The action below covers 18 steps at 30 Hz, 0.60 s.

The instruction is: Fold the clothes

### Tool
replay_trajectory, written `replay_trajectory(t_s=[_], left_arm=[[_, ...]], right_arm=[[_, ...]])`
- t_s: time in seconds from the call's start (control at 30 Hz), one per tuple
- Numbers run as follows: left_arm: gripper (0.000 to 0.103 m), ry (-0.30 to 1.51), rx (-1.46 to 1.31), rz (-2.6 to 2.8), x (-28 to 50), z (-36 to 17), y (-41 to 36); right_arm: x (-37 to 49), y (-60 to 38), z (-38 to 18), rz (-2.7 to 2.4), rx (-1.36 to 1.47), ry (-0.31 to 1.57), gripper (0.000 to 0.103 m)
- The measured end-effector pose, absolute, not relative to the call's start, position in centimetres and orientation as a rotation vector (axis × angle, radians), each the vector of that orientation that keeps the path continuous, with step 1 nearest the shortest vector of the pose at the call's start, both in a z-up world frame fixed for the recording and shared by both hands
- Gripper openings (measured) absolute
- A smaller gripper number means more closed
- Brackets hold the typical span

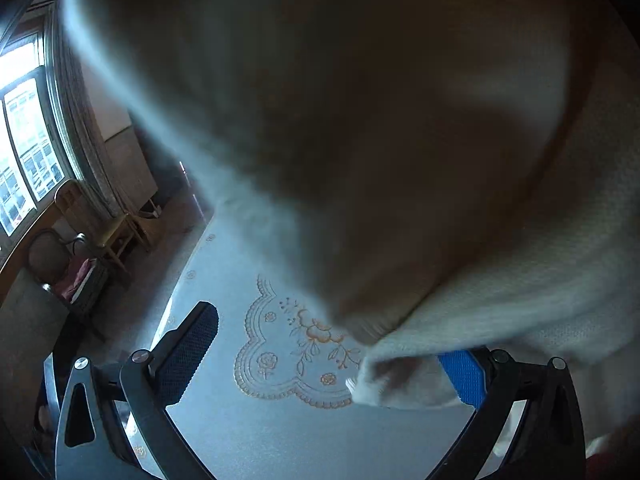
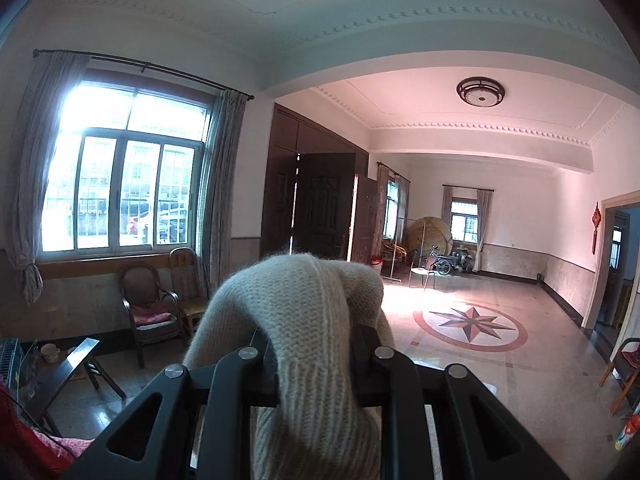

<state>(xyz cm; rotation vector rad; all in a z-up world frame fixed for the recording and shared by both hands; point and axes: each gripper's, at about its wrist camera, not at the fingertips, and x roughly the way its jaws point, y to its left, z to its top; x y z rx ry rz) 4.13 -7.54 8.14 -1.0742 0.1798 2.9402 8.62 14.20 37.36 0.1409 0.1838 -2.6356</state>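
A cream knitted sweater (image 1: 400, 140) hangs blurred over most of the left wrist view, above a blue-grey tablecloth (image 1: 280, 432) with an embroidered flower pattern. My left gripper (image 1: 328, 360) is open; a hem corner of the sweater drapes against its blue right finger (image 1: 464, 376), and the black left finger (image 1: 188, 352) stands free. In the right wrist view my right gripper (image 2: 316, 360) is shut on a ribbed fold of the same sweater (image 2: 304, 312), held up high and facing the room. The fabric bulges over the fingers and hides their tips.
The table edge (image 1: 176, 292) runs along the left, with wooden chairs (image 1: 112, 236) beyond it by a window. The right wrist view shows chairs (image 2: 148, 308), a dark stool (image 2: 76, 364), a tiled floor and a red garment (image 2: 24, 440) at lower left.
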Motion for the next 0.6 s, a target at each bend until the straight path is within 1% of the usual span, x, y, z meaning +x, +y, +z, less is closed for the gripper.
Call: replay_trajectory(t_s=[0.07, 0.13, 0.2, 0.23, 0.27, 0.3, 0.33, 0.37, 0.43, 0.5, 0.6], left_arm=[[0.103, 0.181, -1.098, 2.953, 3.7, 7.9, -8.4], [0.103, 0.174, -1.153, 2.954, 2.6, 7.0, -9.0], [0.103, 0.162, -1.232, 2.949, 1.1, 5.7, -9.6], [0.103, 0.154, -1.274, 2.944, 0.3, 5.0, -9.8], [0.103, 0.145, -1.324, 2.934, -0.5, 4.2, -10.2], [0.103, 0.135, -1.373, 2.924, -1.3, 3.5, -10.5], [0.103, 0.119, -1.407, 2.906, -1.9, 2.8, -10.8], [0.103, 0.100, -1.437, 2.891, -2.4, 2.0, -11.2], [0.103, 0.070, -1.505, 2.885, -3.3, 0.8, -12.3], [0.103, 0.048, -1.546, 2.875, -3.9, -0.4, -13.2], [0.103, 0.067, -1.591, 2.871, -5.0, -2.1, -13.7]], right_arm=[[4.8, 13.3, 37.3, -2.666, 0.196, 0.177, 0.023], [-0.6, 12.2, 36.0, -2.703, 0.305, 0.172, 0.025], [-7.5, 10.5, 33.1, -2.732, 0.467, 0.202, 0.031], [-11.3, 9.4, 30.7, -2.723, 0.574, 0.234, 0.034], [-15.2, 8.4, 28.2, -2.710, 0.680, 0.266, 0.043], [-18.8, 7.4, 25.7, -2.692, 0.782, 0.291, 0.048], [-21.8, 6.8, 23.0, -2.672, 0.865, 0.289, 0.065], [-24.4, 6.3, 20.5, -2.653, 0.935, 0.273, 0.087], [-27.2, 6.8, 17.4, -2.639, 0.968, 0.142, 0.103], [-27.1, 8.2, 15.3, -2.612, 0.972, 0.071, 0.103], [-26.7, 10.2, 12.1, -2.570, 0.984, -0.020, 0.103]])
